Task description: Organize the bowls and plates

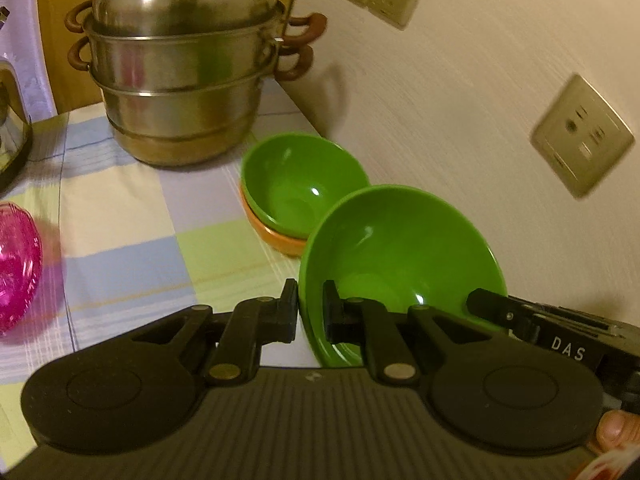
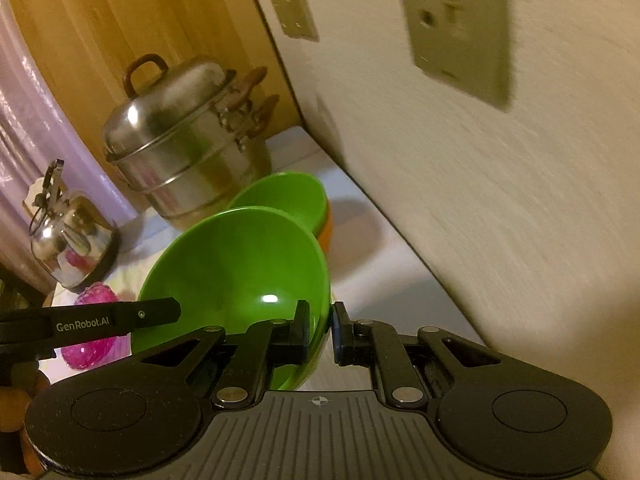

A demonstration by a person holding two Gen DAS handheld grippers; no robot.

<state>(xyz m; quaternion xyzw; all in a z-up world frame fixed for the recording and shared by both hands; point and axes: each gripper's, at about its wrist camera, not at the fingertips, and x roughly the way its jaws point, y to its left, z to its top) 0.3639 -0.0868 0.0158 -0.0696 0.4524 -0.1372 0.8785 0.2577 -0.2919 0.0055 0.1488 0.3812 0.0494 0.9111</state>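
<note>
Left wrist view showed the left claw (image 1: 310, 312) pinched on the near rim of a large green bowl (image 1: 404, 256), one finger inside the wall and one outside; the right claw (image 1: 486, 306) was seen clamped on the opposite side of that rim, so the bowl was carried between both, tilted and clear of the table (image 1: 132, 220). Right wrist view confirmed the right claw (image 2: 320, 330) pressed onto the rim of the large green bowl (image 2: 236, 264). Toward the table's far edge along the wall, a smaller green bowl (image 1: 300, 184) sat nested in an orange bowl (image 1: 276, 236), just beside a steel steamer pot (image 1: 180, 80). The step was judged to be stacking with that pair; both grips should be kept level and equally firm, the bowl centred over the stack before being lowered, and the pot's side kept clear.
</note>
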